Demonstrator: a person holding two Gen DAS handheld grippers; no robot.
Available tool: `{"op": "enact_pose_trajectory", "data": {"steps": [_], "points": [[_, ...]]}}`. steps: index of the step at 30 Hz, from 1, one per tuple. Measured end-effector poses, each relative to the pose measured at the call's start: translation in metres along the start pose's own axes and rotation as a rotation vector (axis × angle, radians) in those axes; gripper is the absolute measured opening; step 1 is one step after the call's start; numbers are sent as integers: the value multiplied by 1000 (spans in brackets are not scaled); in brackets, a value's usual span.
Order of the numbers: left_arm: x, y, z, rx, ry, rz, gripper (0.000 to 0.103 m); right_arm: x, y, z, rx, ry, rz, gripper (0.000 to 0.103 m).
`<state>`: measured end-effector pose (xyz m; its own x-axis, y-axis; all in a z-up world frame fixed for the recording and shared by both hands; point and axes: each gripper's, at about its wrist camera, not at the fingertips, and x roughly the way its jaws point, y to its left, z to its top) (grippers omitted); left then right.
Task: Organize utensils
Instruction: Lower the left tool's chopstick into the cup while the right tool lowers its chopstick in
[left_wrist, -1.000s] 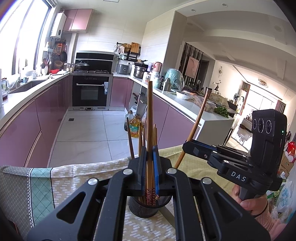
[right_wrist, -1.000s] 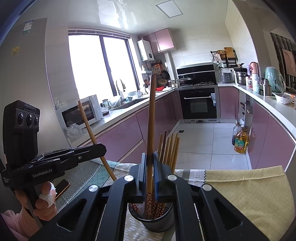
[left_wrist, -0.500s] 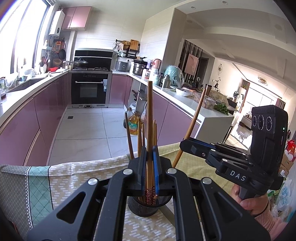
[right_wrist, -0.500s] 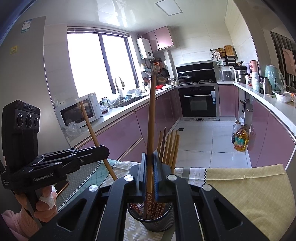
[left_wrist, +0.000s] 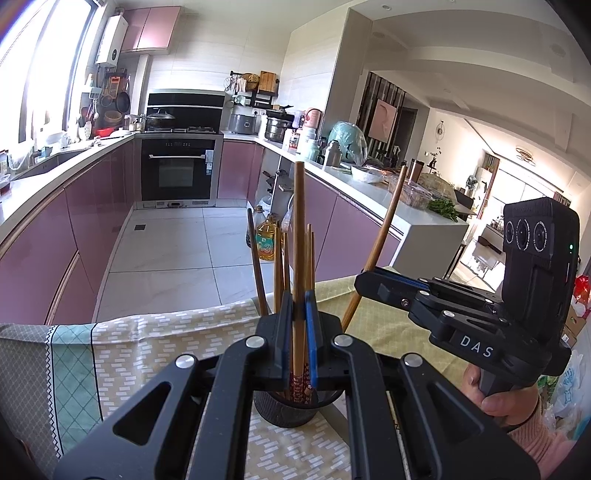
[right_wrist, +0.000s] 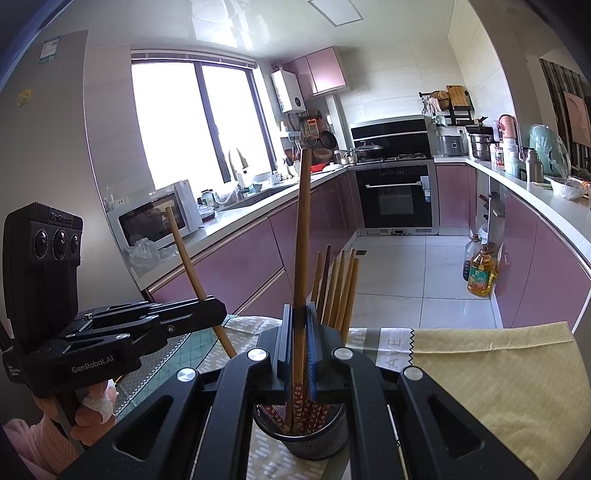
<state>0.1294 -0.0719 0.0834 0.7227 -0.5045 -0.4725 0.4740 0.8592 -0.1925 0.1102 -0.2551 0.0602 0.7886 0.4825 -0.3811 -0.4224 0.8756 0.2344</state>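
A black mesh cup stands on the table and holds several brown chopsticks with red patterned ends. My left gripper is shut on one upright chopstick directly over the cup; it shows at the left of the right wrist view. My right gripper is shut on another chopstick, also over the cup; in the left wrist view its chopstick leans to the right. The lower ends of both chopsticks reach into the cup.
The table has a patterned green-and-beige cloth and a yellow checked cloth. Beyond it lie the tiled kitchen floor, purple cabinets, an oven, oil bottles and a microwave.
Both grippers have sunk slightly with their chopsticks, whose lower ends sit a little deeper in the cup. Both grips are unchanged.
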Motion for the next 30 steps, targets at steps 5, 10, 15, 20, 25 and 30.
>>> {"op": "enact_pose_trajectory", "data": {"steps": [5, 10, 15, 20, 25, 30], "points": [[2, 0, -1, 0, 8, 1, 7, 3, 0, -2, 3, 7, -1, 6], [2, 0, -3, -2, 15, 1, 7, 6, -1, -3, 3, 14, -2, 6], [2, 0, -4, -3, 20, 0, 7, 8, -2, -5, 4, 21, -1, 6], [5, 1, -5, -1, 30, 1, 7, 11, -3, -8, 6, 28, -2, 6], [8, 2, -7, -2, 38, 0, 7, 11, -5, -9, 6, 31, -2, 6], [12, 2, -9, 0, 46, 1, 7, 13, -5, -12, 8, 38, -3, 6]]}}
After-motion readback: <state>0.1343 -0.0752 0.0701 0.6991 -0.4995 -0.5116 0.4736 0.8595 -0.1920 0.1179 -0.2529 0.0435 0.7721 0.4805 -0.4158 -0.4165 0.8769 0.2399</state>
